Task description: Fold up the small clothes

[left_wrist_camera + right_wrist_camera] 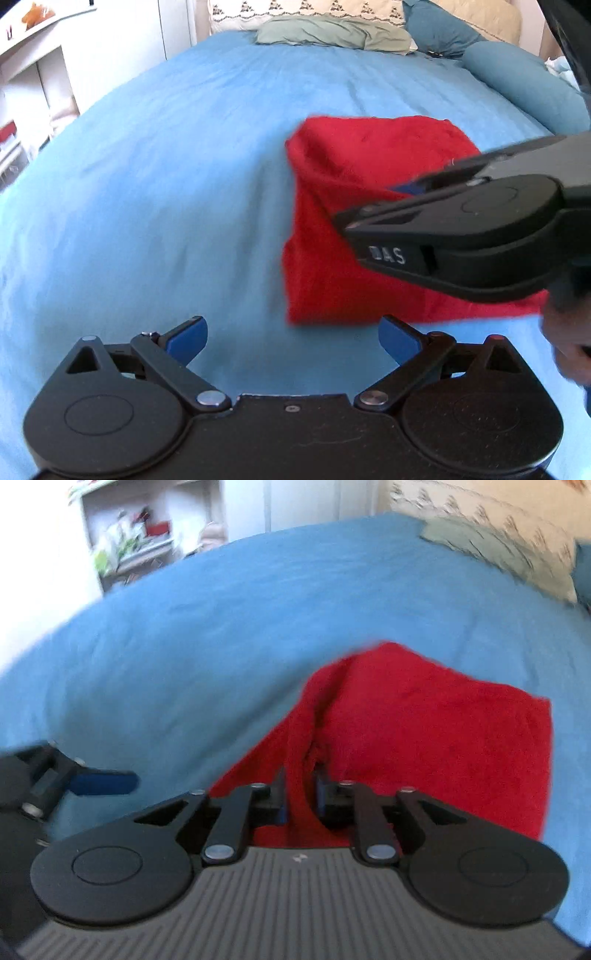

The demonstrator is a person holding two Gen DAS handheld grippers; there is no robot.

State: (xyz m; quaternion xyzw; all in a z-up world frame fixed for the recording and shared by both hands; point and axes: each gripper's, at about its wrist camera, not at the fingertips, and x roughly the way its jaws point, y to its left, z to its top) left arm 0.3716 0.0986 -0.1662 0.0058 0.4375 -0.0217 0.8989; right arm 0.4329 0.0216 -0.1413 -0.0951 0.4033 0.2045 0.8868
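Two grippers are over the bed w/ a blue sheet (155, 155), and one red garment (369, 162) lies on it, right of center in the left wrist view, already doubled into a rough block w/ a soft bulging fold along its left side. The left gripper (293, 338) hangs just short of the garment's near edge, its blue pads (188, 338) spread wide apart w/ nothing between them, only sheet showing in the gap. The right gripper (300, 794) is pinched tight on a ridge of the red cloth; in its own view the fabric rises up betw. the two pads and bunches there, lifted a bit off the sheet. From the left wrist view that same gripper comes in from the right side, across the top of the garment, fingers close together. Pic is a bit blurred, esp. the right wrist view. At the head of the bed sit a green pillow (332, 31), a blue pillow (517, 77) and a patterned cream one (295, 9). White shelves (129, 535) w/ clutter stand beyond the far left side.
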